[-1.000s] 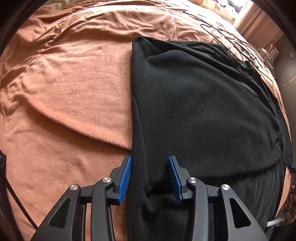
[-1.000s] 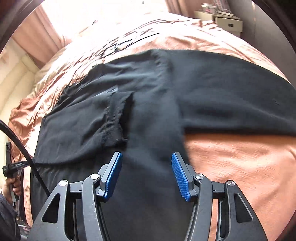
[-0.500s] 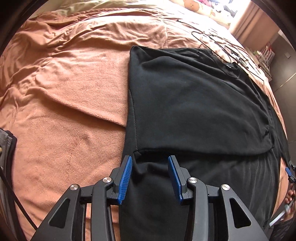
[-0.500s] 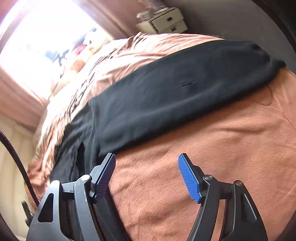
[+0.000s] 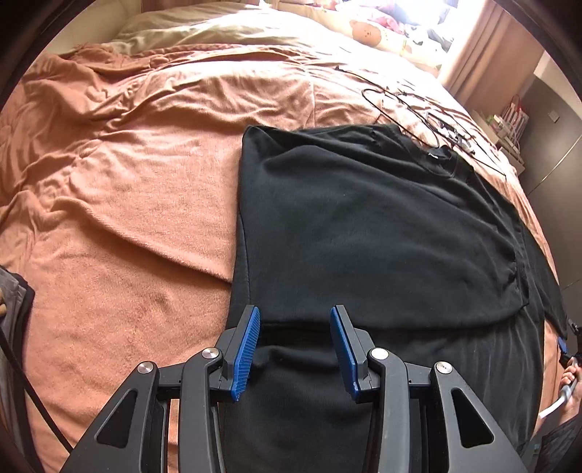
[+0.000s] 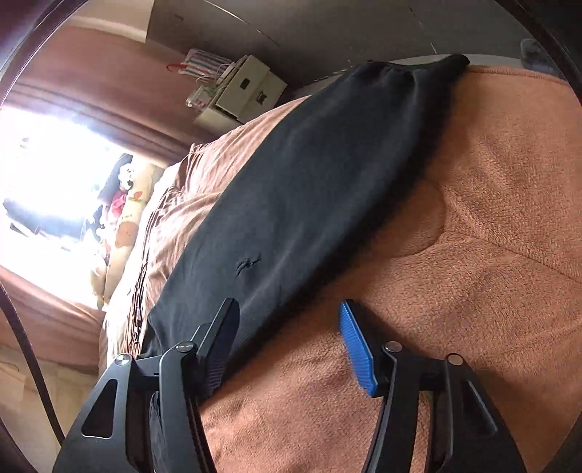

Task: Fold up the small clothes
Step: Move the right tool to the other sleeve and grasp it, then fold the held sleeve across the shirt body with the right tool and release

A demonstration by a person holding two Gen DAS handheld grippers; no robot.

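A black garment [image 5: 363, 225] lies spread on an orange-brown blanket [image 5: 120, 203], with one part folded over the body. My left gripper [image 5: 294, 349] is open and empty, hovering over the garment's near part just below the folded edge. In the right wrist view the same black garment [image 6: 309, 189] runs diagonally across the blanket [image 6: 473, 254]. My right gripper [image 6: 287, 345] is open and empty, tilted, straddling the garment's lower edge: the left finger is over black cloth, the right over blanket.
Black wire hangers [image 5: 418, 109] lie on the bed beyond the garment. Pillows and soft toys [image 5: 367, 31] sit at the head by a bright window. A white bedside cabinet [image 6: 240, 94] stands beside the bed. A person's hand [image 5: 571, 378] shows at the right edge.
My left gripper drew back and rose a little, still open. My right gripper swung right and rolled, leaving the garment's middle for its outer edge over the blanket.
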